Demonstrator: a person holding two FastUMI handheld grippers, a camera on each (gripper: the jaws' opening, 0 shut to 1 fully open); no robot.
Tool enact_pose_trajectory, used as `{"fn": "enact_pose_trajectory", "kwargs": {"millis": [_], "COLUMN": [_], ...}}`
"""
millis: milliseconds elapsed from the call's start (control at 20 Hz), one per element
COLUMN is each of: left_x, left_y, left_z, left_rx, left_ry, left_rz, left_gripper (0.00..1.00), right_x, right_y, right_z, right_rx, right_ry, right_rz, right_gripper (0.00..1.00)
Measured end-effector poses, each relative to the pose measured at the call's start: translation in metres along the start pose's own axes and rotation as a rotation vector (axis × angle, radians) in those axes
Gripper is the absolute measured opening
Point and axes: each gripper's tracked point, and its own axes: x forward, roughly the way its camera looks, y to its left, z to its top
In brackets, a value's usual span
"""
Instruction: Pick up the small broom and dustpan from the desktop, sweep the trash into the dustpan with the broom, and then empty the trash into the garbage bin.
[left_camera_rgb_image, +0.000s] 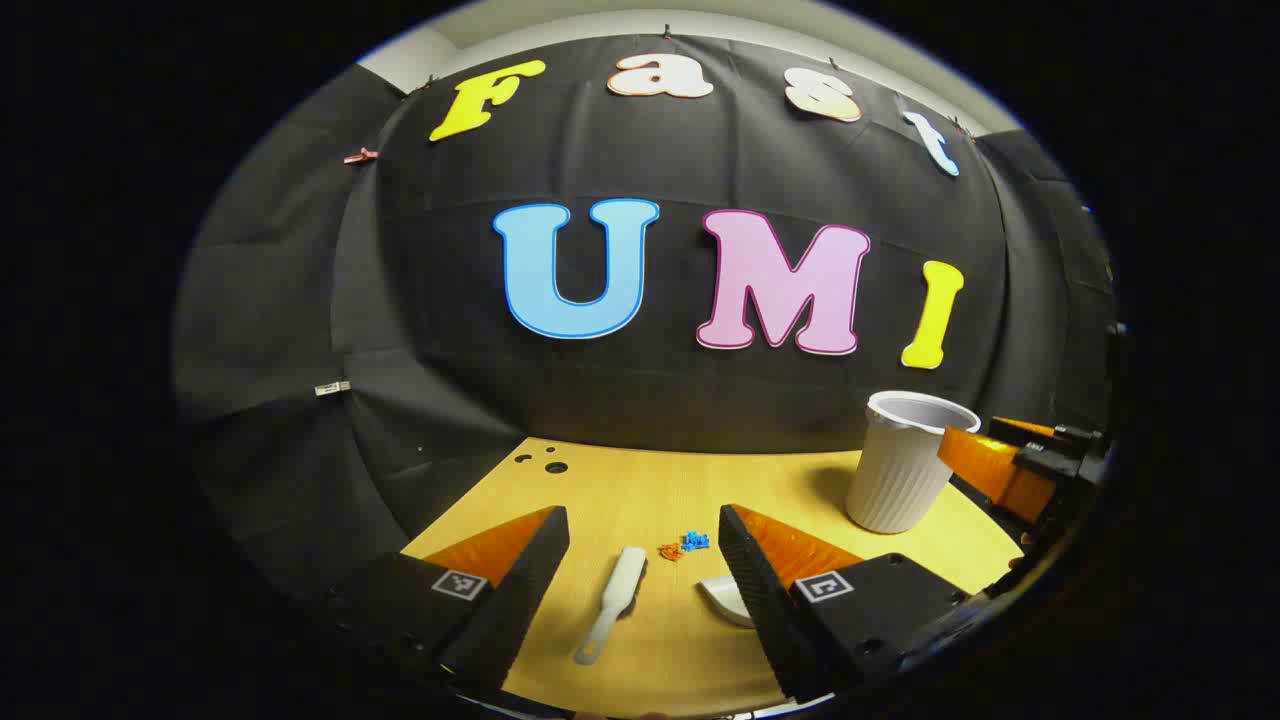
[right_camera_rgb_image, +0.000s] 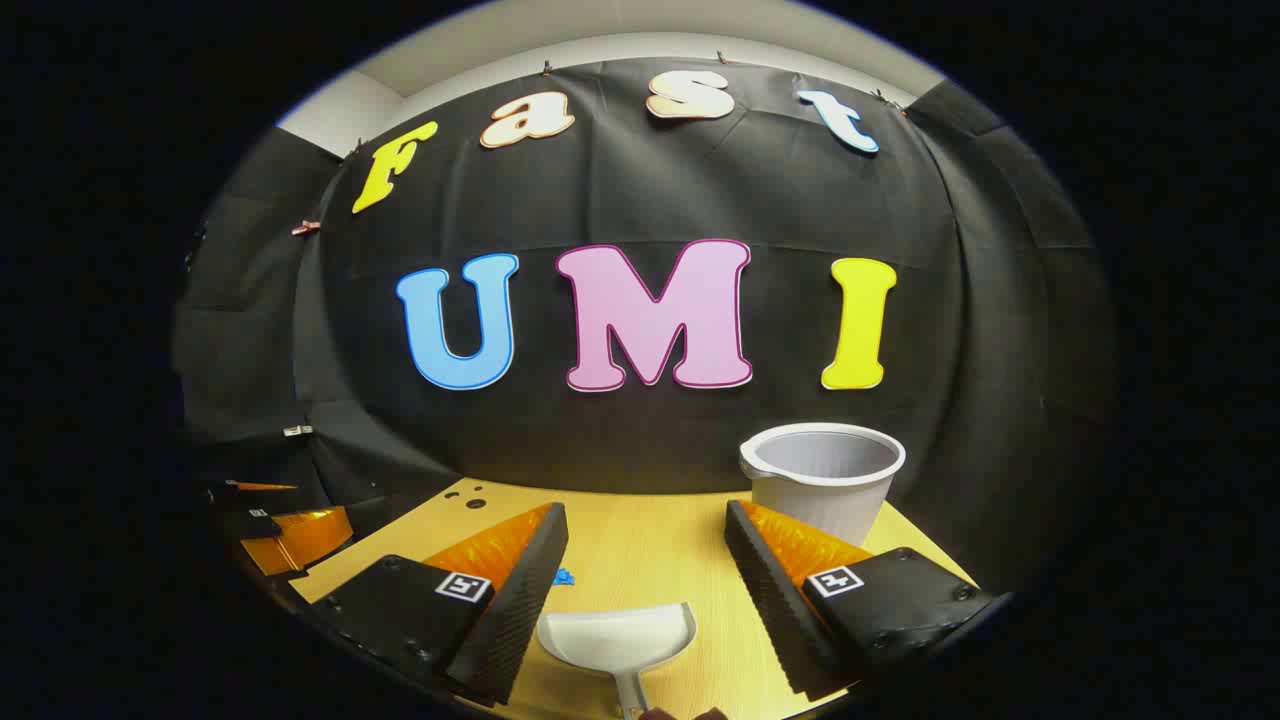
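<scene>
In the left gripper view a small white broom (left_camera_rgb_image: 610, 605) lies on the wooden desktop (left_camera_rgb_image: 640, 480), between and below my left gripper's (left_camera_rgb_image: 643, 520) open fingers. Blue and orange trash bits (left_camera_rgb_image: 685, 545) sit just right of the broom's head. A corner of the white dustpan (left_camera_rgb_image: 725, 598) peeks out beside the right finger. In the right gripper view the dustpan (right_camera_rgb_image: 620, 640) lies flat with its handle toward the camera, under my open right gripper (right_camera_rgb_image: 645, 515). A blue trash bit (right_camera_rgb_image: 565, 577) shows by the left finger. Neither gripper holds anything.
A white ribbed garbage bin (left_camera_rgb_image: 905, 465) stands upright at the desk's back right, and in the right gripper view the bin (right_camera_rgb_image: 825, 480) is just beyond the right finger. The right gripper (left_camera_rgb_image: 1010, 465) shows past the bin; the left gripper (right_camera_rgb_image: 290, 530) sits at far left.
</scene>
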Motion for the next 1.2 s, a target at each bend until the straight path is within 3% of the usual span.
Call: {"fn": "enact_pose_trajectory", "kwargs": {"millis": [100,500,1200], "left_x": [0.003,0.014,0.035], "left_y": [0.001,0.018,0.025], "left_z": [0.002,-0.023,-0.072], "left_rx": [-0.007,-0.026,-0.029], "left_ry": [-0.01,0.062,0.218], "left_rz": [-0.042,-0.091,-0.085], "left_gripper": [0.96,0.96,0.96], "right_x": [-0.002,-0.006,0.001], "right_y": [0.006,0.01,0.023], "right_z": [-0.001,-0.021,-0.043], "right_rx": [-0.002,0.006,-0.016], "right_ry": [-0.001,0.072,0.141], "right_rz": [-0.009,-0.048,-0.019], "right_gripper": [0.99,0.99,0.99]}}
